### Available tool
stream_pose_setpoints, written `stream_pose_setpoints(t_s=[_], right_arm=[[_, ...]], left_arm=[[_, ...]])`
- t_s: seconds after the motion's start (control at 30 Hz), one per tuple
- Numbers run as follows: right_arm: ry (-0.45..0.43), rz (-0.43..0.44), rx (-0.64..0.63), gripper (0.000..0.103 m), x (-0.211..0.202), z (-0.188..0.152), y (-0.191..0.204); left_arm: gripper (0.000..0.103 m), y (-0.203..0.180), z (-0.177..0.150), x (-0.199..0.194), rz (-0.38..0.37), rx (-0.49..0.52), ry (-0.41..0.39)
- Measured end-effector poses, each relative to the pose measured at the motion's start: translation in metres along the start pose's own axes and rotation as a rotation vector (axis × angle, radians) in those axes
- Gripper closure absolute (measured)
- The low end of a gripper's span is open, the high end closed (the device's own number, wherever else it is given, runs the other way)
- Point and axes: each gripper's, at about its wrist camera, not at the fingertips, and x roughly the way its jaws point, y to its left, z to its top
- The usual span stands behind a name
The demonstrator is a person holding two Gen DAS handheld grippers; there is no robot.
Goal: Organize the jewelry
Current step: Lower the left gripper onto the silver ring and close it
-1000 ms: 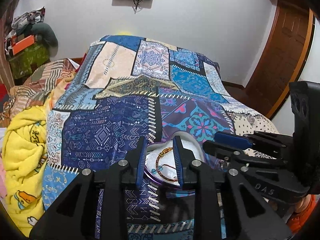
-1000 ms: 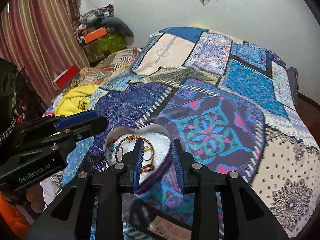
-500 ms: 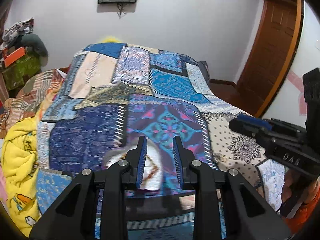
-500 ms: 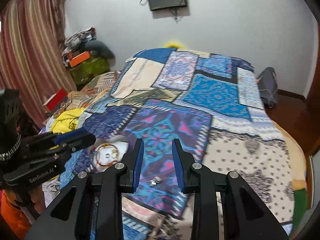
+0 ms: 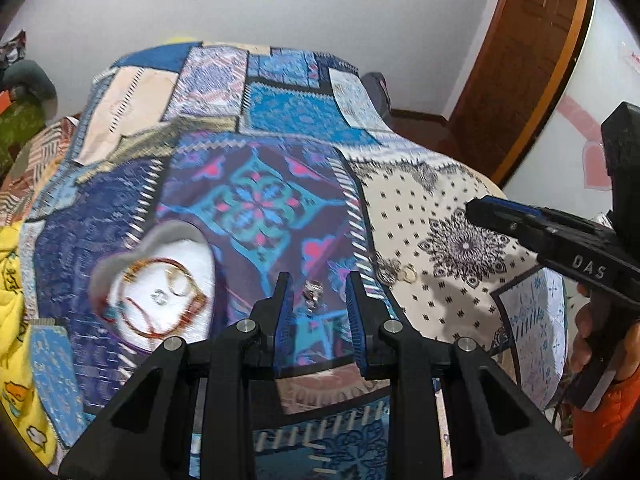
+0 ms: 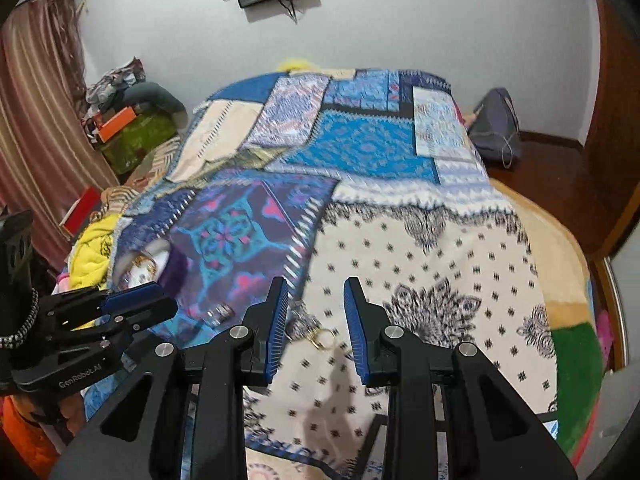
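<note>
Loose on the bed's patchwork bedspread (image 5: 460, 208), near its front edge, lie one silver ring (image 5: 313, 289) and one gold earring (image 5: 404, 274), likely awaiting pickup. Left of them sits one heart-shaped tin (image 5: 160, 296) already holding bracelets. Left gripper (image 5: 318, 308) and right gripper (image 6: 316, 320) hover wide open, empty.

We see a heart-shaped tin (image 5: 156, 240) lying open on the bed's patchwork quilt, its pale inside holding thin gold and red bangles (image 5: 154, 300) and a small ring; a small silver piece (image 5: 313, 290) lies on the quilt well right of the tin; farther right, gold hoop earrings (image 5: 402, 274) rest on the cream dotted patch.
</note>
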Motion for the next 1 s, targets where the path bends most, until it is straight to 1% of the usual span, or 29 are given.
stream_pose_setpoints(t_s=[0.17, 0.23, 0.33, 0.47, 0.7, 1.0], right_arm=[[0.058, 0.02, -0.012, 0.077, 0.015, -0.016, -0.003], [0.082, 0.013, -0.028, 0.077, 0.022, -0.022, -0.001], [0.122, -0.005, -0.052, 0.077, 0.033, -0.029, -0.001], [0.162, 0.01, -0.06, 0.077, 0.044, -0.034, -0.005], [0.185, 0.015, -0.091, 0.077, 0.058, -0.035, -0.001], [0.172, 0.033, -0.089, 0.077, 0.064, -0.038, -0.002]], left_arm=[[0.077, -0.007, -0.006, 0.015, -0.002, 0.013, 0.034], [0.077, -0.007, -0.008, 0.023, 0.018, 0.022, 0.047], [0.077, -0.007, -0.01, 0.036, 0.071, 0.047, 0.067], [0.077, -0.005, -0.011, 0.046, 0.076, 0.052, 0.085], [0.077, -0.003, -0.009, 0.06, 0.096, 0.053, 0.094], [0.077, -0.006, -0.007, 0.065, 0.106, 0.068, 0.089]])
